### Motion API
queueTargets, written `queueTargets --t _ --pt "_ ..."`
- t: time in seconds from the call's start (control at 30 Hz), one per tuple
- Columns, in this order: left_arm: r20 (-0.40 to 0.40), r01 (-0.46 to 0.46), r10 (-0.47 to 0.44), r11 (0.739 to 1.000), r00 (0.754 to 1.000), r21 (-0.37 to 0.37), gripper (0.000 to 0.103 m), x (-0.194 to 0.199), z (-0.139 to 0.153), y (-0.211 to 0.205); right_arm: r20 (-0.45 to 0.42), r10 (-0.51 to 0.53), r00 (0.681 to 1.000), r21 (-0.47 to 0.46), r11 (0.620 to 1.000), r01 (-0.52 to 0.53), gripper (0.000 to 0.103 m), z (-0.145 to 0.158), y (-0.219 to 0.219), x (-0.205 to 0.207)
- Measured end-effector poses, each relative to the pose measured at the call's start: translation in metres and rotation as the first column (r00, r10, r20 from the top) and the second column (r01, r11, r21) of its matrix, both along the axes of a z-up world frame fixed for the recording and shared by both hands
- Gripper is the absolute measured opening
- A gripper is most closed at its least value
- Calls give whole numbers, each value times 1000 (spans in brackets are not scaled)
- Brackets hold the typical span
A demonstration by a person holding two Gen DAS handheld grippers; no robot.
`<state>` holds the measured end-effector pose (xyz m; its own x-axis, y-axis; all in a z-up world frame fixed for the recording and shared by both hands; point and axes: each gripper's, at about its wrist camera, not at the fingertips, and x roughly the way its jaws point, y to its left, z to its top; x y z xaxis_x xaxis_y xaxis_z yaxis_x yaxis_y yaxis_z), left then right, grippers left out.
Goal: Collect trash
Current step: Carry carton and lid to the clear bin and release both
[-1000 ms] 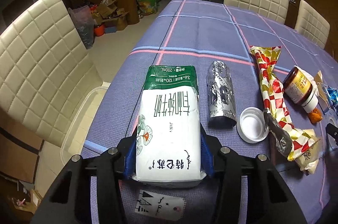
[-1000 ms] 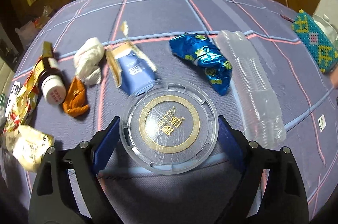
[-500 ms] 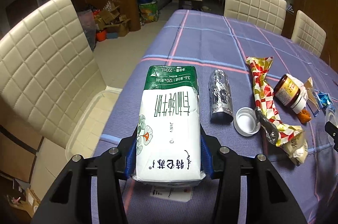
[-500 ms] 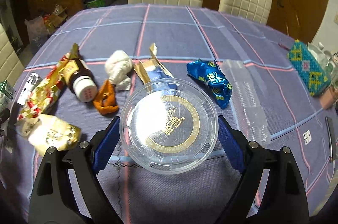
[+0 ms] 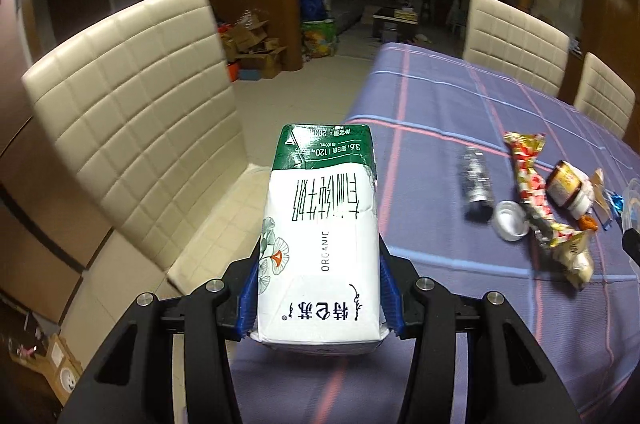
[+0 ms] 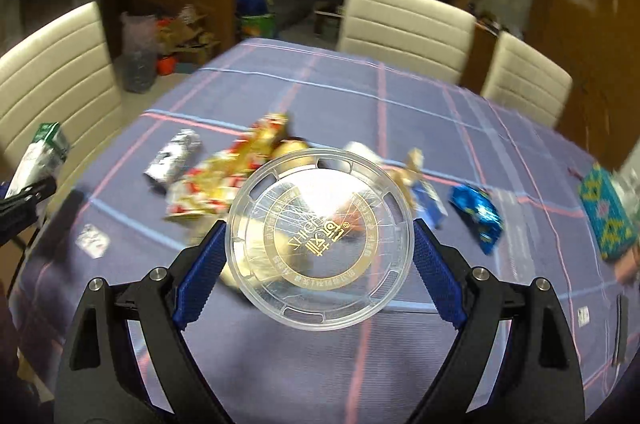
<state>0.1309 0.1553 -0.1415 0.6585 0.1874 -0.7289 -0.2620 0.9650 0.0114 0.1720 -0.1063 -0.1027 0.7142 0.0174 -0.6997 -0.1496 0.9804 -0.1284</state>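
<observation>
The left gripper [image 5: 318, 288] is clamped on a white and green milk carton [image 5: 320, 236], its blue pads pressed against the carton's two sides near the base; the carton is held in the air over the near left edge of the table [image 5: 452, 112], with its printing upside down to the camera (the word ORGANIC runs along its length). To the left of it stands a cream quilted chair [image 5: 132, 108].

The right gripper [image 6: 318, 256] holds a clear round plastic lid [image 6: 319, 238] with a gold ring printed on it, one pad on each side of the rim, lifted above the purple checked tablecloth [image 6: 360, 96].

On the cloth beyond the lid, blurred, lie a silver foil wrapper [image 6: 174, 160], a red and gold snack wrapper [image 6: 228, 172], a blue foil packet [image 6: 478, 216] to the right, and at the far right edge a teal beaded box [image 6: 606, 212]. In the left wrist view the snack wrapper lies between the foil wrapper and a brown jar [image 5: 568, 184] on its side, with a small white cap [image 5: 510, 224] just beside the wrapper's near end.
</observation>
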Motion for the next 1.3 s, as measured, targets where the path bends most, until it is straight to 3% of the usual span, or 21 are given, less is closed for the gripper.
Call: queueTargets --t 0.33,0.63,0.67,0.77,0.87,1.13,1.3 --pt "-25 -73 74 997 997 29 48 -4 -4 55 -38 211 977 26 977 -210 88 2 82 -3" --pt "-42 -40 43 997 998 72 49 17 -15 76 -72 304 950 22 953 -304 88 -5 140 12" --pt "-40 -34 37 997 999 76 51 19 -14 77 -71 306 949 19 952 -306 88 -5 145 14" --pt "-22 -28 30 996 999 81 75 26 -14 79 -76 306 949 15 952 -306 88 -6 154 18" --pt "-4 -27 27 998 1000 55 82 32 -15 85 -88 299 950 6 954 -300 88 -10 160 28" --pt "-40 -92 94 995 995 43 83 31 -32 111 -126 313 941 -7 949 -316 88 -23 179 42" --pt "-62 -176 178 984 982 35 83 16 -41 139 -149 373 916 12 927 -376 88 -26 207 48"
